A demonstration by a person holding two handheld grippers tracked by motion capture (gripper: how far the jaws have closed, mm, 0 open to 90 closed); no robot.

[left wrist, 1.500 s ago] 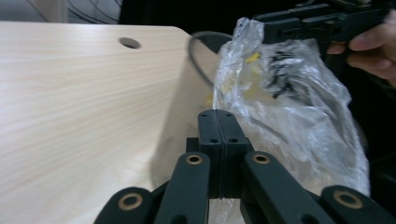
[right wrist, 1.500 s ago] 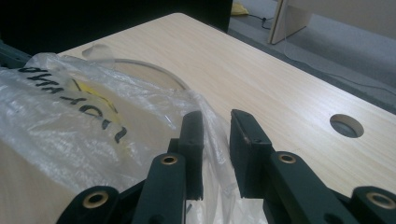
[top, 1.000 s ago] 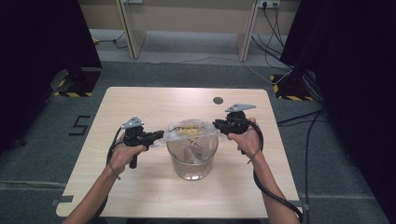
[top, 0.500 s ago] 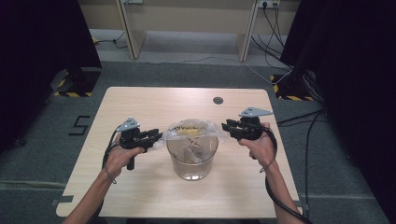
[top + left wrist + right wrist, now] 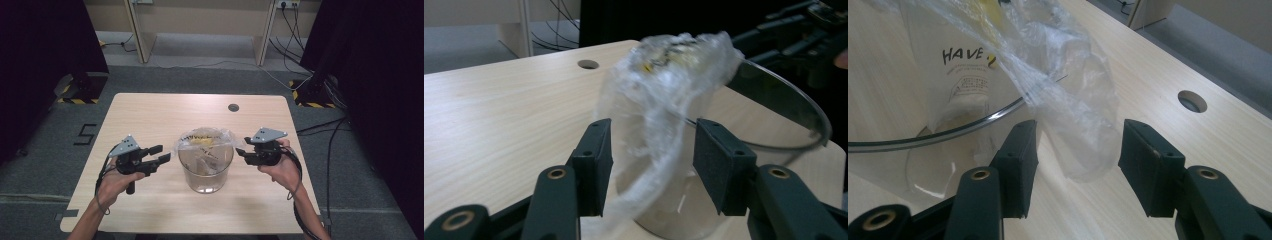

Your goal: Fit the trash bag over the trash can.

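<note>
Wooden table with round hole

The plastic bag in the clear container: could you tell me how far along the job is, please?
Done: the plastic bag lines the clear container, edges draped over its rim. In hand: the left gripper and right gripper have just been opening, nothing gripped. Left: apparently only withdrawing.

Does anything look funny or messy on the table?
A little. The clear plastic bag in the glass jar sits crumpled, and its edges spill unevenly over the rim on both sides. Nothing looks spilled or broken.
</note>
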